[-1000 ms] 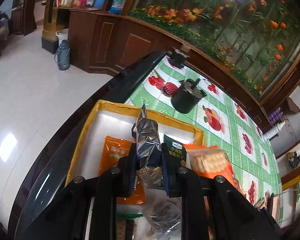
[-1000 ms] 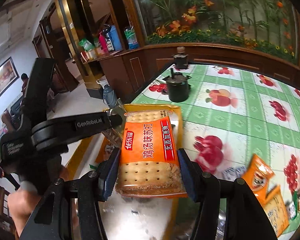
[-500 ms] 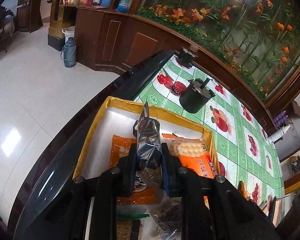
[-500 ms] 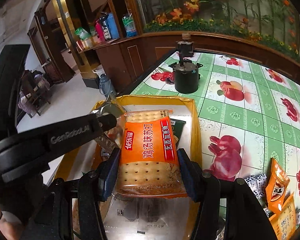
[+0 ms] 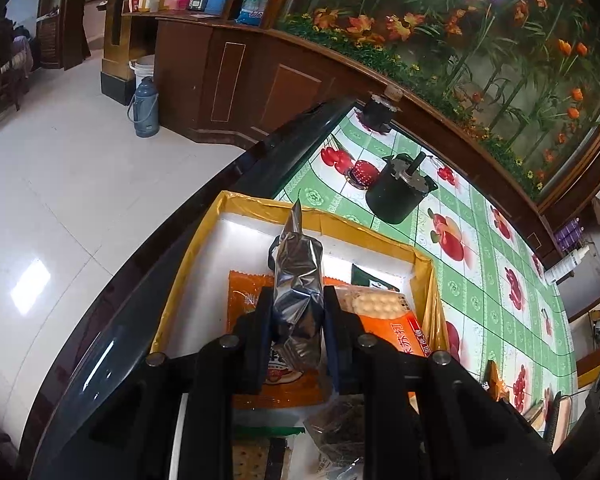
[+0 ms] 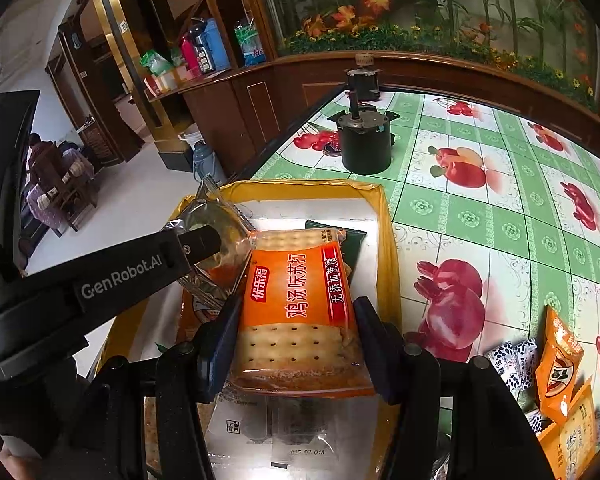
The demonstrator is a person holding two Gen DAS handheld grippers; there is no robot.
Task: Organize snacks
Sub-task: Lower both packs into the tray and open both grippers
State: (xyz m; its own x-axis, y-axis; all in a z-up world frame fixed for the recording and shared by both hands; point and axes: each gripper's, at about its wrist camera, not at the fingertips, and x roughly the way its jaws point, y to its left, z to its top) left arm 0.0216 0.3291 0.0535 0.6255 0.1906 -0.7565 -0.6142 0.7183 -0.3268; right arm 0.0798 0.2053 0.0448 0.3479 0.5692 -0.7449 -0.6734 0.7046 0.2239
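Both grippers hung over the yellow box (image 5: 424, 258), the left gripper (image 5: 298, 320) squeezing a silver packet (image 5: 298, 276) and the right gripper (image 6: 296, 344) squeezing the orange cracker pack (image 6: 296, 300), ready to drop them in.

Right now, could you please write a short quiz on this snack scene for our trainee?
1. True or false: the left hand-held gripper is shut on a silver packet.
2. What does the right hand-held gripper hold? A) orange cracker pack B) bottle C) cup
3. Fill in: both packs hang over the yellow-rimmed ____.

Key: 1 true. 2 A, the orange cracker pack. 3 box.
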